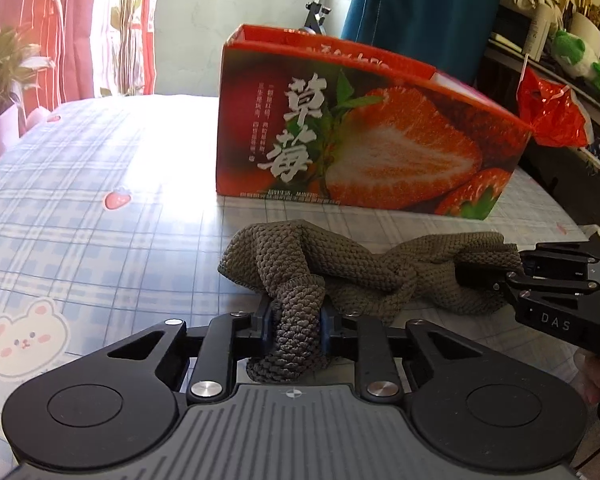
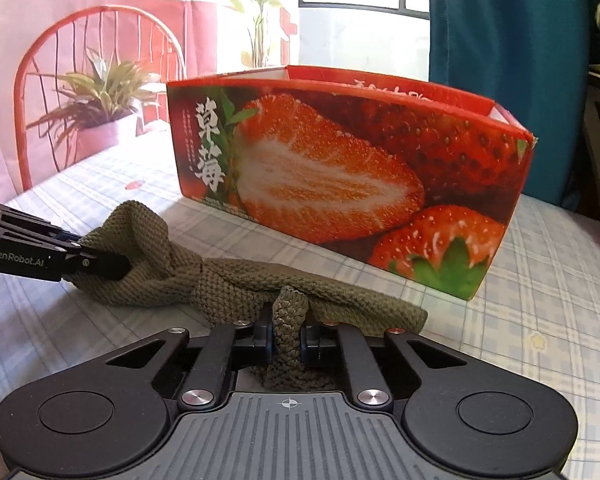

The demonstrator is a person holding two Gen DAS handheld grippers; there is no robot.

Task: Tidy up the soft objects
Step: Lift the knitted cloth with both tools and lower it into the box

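Observation:
An olive-green knitted cloth lies crumpled on the checked tablecloth in front of a red strawberry-printed cardboard box. My left gripper is shut on a bunched fold at the cloth's left end. In the left wrist view my right gripper reaches in from the right edge and pinches the cloth's other end. The right wrist view shows my right gripper shut on a fold of the knitted cloth, with my left gripper clamped on its far left end. The box stands open-topped just behind.
A checked tablecloth with bear and strawberry prints covers the table. A red wire chair and a potted plant stand at the far left. A red plastic bag and cluttered shelves sit to the right of the box.

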